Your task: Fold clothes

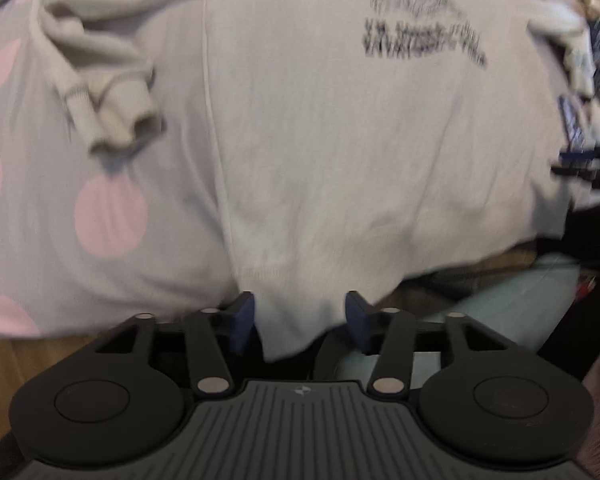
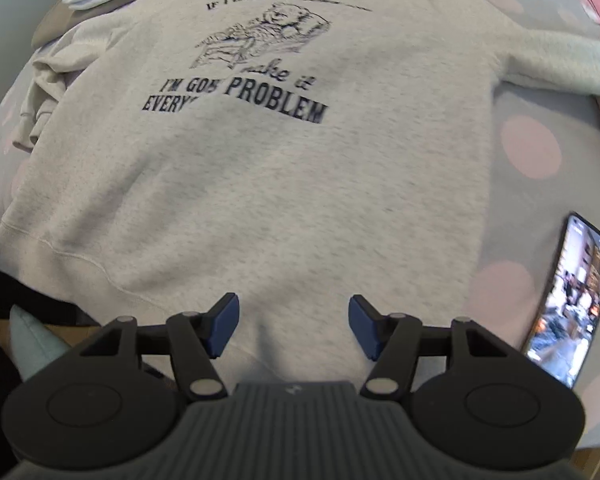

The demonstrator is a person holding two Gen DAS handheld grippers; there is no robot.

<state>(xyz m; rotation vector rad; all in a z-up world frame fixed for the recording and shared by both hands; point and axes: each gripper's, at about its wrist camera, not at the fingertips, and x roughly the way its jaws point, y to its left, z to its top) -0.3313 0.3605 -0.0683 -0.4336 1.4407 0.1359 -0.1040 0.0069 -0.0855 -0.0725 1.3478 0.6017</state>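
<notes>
**Grey sweatshirt flat on the dotted cover, both grippers at its hem**

Grey marled fleece fills both views: the sweatshirt (image 2: 268, 184) lies front-up on a grey bed cover (image 2: 540, 200) printed with pink dots. No box, basket or other container shows in either picture.

Ahead of the right gripper (image 2: 292, 326) the body spreads smooth, with a dark print (image 2: 256, 68) of an animal in a chair over lettering that a small crease interrupts. The ribbed hem runs just beyond the fingertips and hangs over the cover's near edge. This gripper's blue pads are spread wide, the hem between them but ungripped. One sleeve stretches away to its right; the other is bunched to its left. A phone (image 2: 572, 300) with a lit screen lies on the cover just right of the gripper.

The left gripper (image 1: 300, 324) is likewise spread, a hem corner drooping between its pads without being pinched. The crumpled sleeve (image 1: 104, 76) lies ahead to its left; the view is motion-blurred.
</notes>
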